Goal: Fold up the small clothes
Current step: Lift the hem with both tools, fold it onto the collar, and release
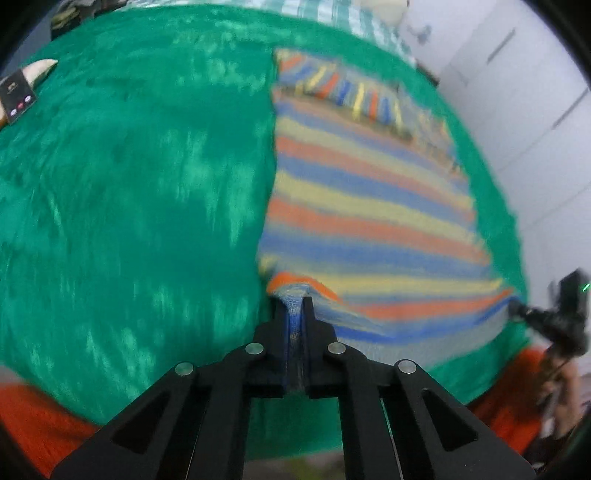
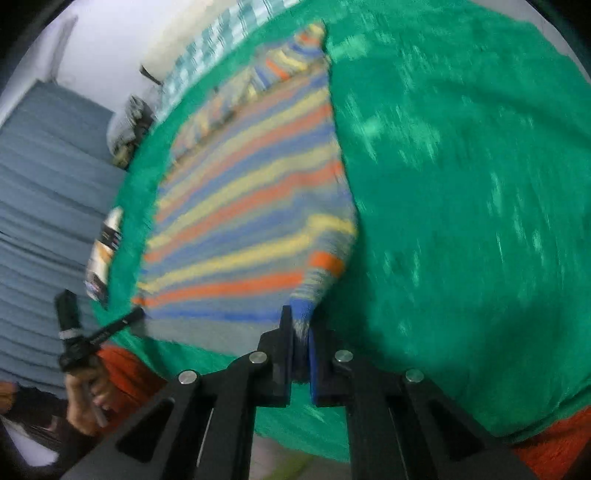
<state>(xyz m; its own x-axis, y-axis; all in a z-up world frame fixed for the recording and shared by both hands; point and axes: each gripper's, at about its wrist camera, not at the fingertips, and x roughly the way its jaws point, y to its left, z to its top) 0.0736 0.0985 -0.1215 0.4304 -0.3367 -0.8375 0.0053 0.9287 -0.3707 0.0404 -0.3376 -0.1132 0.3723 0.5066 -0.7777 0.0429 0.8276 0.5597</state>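
Observation:
A small knitted sweater [image 1: 369, 206] with blue, yellow and orange stripes lies spread on a green blanket [image 1: 129, 192]; it also shows in the right wrist view [image 2: 243, 206]. My left gripper [image 1: 295, 306] is shut on the sweater's near left corner, the fabric bunched between its jaws. My right gripper [image 2: 303, 321] is shut on the near right corner, which is lifted a little. Each gripper shows in the other's view at the opposite hem corner: the right one [image 1: 532, 317] and the left one [image 2: 122, 325]. Both views are motion-blurred.
The green blanket [image 2: 461, 184] covers a bed with an orange layer [image 1: 33, 417] under its near edge. A phone [image 1: 16, 96] lies at the far left of the blanket. A checked cloth [image 1: 332, 14] lies beyond. Grey stairs [image 2: 44, 177] and a box [image 2: 105, 251] sit beside the bed.

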